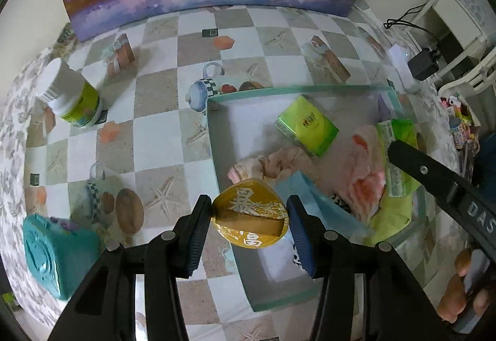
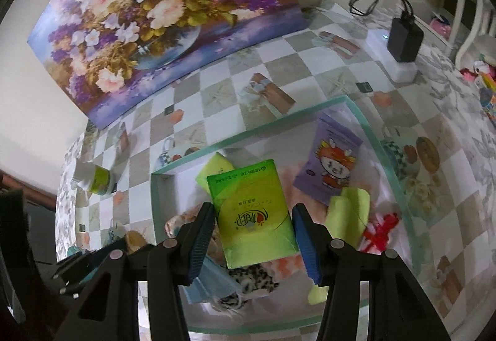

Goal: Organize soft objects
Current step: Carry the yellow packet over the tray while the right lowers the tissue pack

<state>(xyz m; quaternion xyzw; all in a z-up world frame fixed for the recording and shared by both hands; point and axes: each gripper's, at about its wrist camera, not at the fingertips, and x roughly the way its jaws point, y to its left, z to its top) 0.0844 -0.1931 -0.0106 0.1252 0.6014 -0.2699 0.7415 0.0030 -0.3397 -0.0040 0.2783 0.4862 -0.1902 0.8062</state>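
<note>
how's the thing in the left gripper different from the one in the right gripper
The gold pouch in the left gripper is rounded, with a zip. The green tissue pack in the right gripper is a flat rectangle and fills its jaws. Both are soft, printed with characters, and held above the tray.

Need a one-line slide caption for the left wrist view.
Left gripper carries a gold pouch over the tray's edge, above cloths and a green tissue pack.

Both tools point steeply down. Left tool (image 1: 249, 218) has its pads clamped on a gold pouch (image 1: 249, 217), right tool (image 2: 254, 228) pinches a green tissue pack (image 2: 252, 214) between its fingers.
</note>
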